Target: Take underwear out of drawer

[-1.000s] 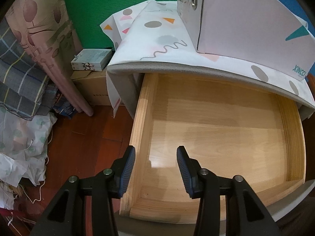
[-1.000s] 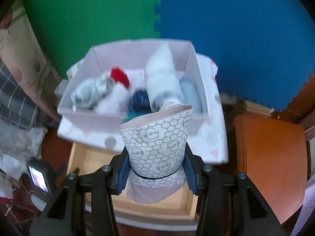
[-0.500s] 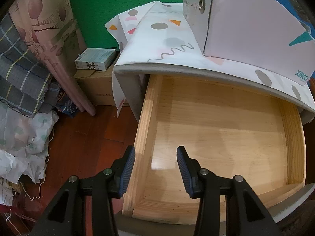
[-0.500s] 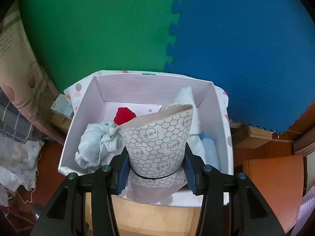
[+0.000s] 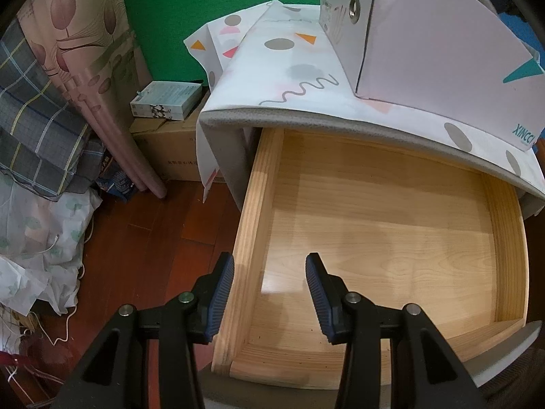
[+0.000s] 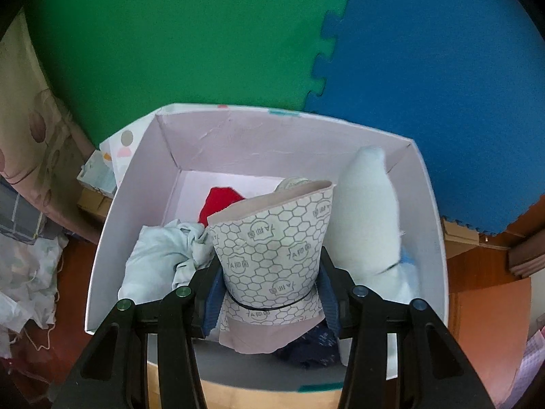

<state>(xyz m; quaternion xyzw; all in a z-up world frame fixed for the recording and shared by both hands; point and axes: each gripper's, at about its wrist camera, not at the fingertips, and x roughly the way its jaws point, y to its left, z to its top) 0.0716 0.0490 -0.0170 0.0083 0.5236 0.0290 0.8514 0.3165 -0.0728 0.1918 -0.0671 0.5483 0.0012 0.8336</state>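
Right fingers (image 6: 269, 293) clamped on my hexagon-print rolled underwear bundle (image 6: 272, 238) over the white cardboard box (image 6: 102, 266); left fingers (image 5: 269, 293) apart above the bare wooden drawer (image 5: 504, 238). Next: lower, release.

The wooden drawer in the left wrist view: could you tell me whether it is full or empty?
Empty, as far as shown: the drawer is pulled out, with only bare wood visible inside; its back part is hidden under the top.
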